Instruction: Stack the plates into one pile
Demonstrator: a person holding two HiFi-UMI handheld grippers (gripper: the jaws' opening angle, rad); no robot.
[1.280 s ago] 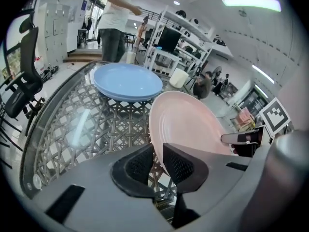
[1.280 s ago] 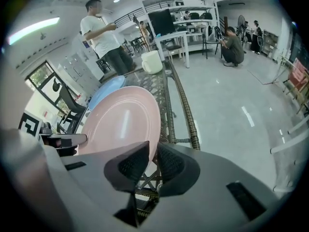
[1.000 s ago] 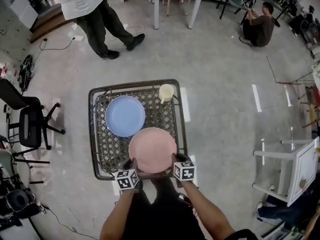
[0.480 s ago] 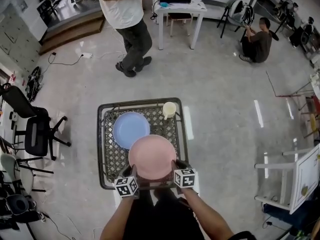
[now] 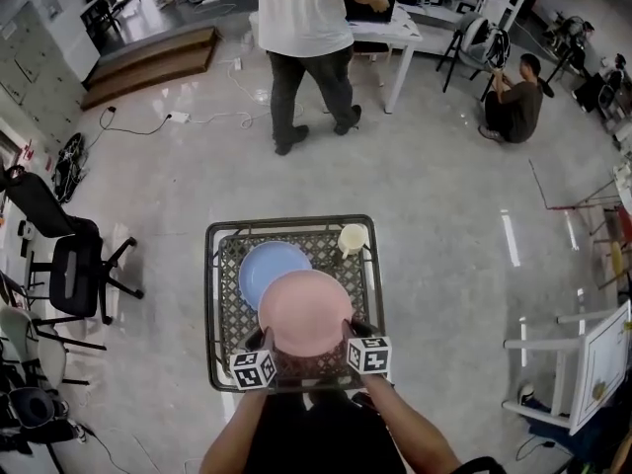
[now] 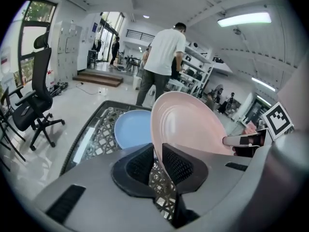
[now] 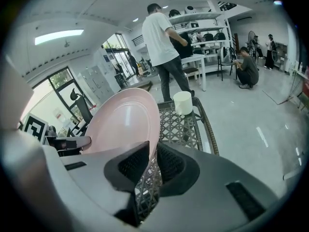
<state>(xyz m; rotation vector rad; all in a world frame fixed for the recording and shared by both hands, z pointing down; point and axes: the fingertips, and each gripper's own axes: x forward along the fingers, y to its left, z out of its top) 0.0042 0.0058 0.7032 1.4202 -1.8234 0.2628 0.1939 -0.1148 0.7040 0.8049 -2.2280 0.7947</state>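
Left tool (image 6: pixel 157 159) and right tool (image 7: pixel 153 161) are each clamping the pink plate (image 5: pixel 304 311) by its near rim; probably stiff, slick, light, chippable.

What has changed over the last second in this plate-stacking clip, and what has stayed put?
The pink plate, gripped at its near rim by the left gripper and right gripper throughout, has been carried away from the person and now overlaps the blue plate in the head view. The standing person has walked toward the white desk. The blue plate and cup stayed put on the woven table.
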